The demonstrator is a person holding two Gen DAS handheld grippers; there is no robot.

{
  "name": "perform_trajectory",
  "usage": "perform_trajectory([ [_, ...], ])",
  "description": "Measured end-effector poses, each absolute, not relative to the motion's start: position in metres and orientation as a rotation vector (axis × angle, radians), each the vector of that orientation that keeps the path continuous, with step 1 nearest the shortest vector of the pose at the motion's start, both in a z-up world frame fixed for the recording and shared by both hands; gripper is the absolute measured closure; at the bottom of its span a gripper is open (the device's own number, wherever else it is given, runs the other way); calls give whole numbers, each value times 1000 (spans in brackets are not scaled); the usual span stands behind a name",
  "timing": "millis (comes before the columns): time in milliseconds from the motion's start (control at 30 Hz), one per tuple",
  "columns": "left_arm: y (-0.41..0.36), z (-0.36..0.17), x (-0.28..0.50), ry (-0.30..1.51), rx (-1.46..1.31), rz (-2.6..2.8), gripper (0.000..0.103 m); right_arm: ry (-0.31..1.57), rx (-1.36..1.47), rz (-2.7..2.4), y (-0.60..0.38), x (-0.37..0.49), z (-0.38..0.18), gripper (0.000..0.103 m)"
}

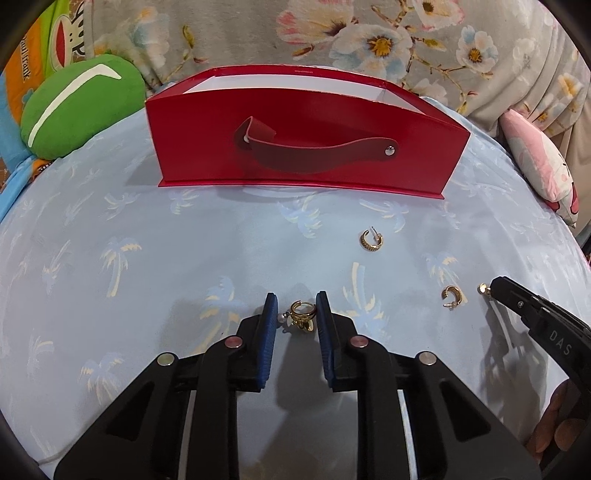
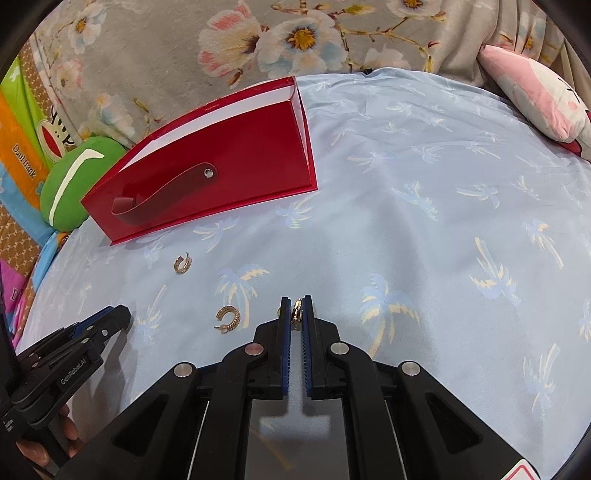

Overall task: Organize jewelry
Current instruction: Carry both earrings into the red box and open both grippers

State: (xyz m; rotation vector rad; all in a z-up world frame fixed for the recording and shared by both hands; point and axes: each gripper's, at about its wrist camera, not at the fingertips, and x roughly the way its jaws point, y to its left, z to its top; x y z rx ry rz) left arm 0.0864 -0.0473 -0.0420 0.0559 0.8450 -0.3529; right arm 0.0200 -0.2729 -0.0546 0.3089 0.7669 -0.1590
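Note:
A red box (image 1: 306,136) with a strap handle stands open-topped at the back of the blue palm-print cloth; it also shows in the right wrist view (image 2: 207,173). My left gripper (image 1: 296,302) is open around a gold ring cluster with a pearl (image 1: 302,315) lying on the cloth. My right gripper (image 2: 296,308) is shut on a small gold earring (image 2: 296,311); in the left wrist view (image 1: 496,290) a gold bit (image 1: 482,287) shows at its tip. Two gold hoop earrings lie loose: one near the box (image 1: 371,239) (image 2: 183,264), one between the grippers (image 1: 453,296) (image 2: 229,317).
A green cushion (image 1: 77,107) sits left of the box, a pink plush pillow (image 1: 543,162) at the right edge. A floral fabric (image 1: 332,33) rises behind the box. The cloth (image 2: 443,184) stretches right of the box.

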Motion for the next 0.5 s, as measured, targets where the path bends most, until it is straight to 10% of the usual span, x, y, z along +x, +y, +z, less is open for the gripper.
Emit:
perform_trajectory([
  [500, -15, 36, 106, 737, 34, -339, 83, 633, 263, -51, -257, 31, 15, 98],
])
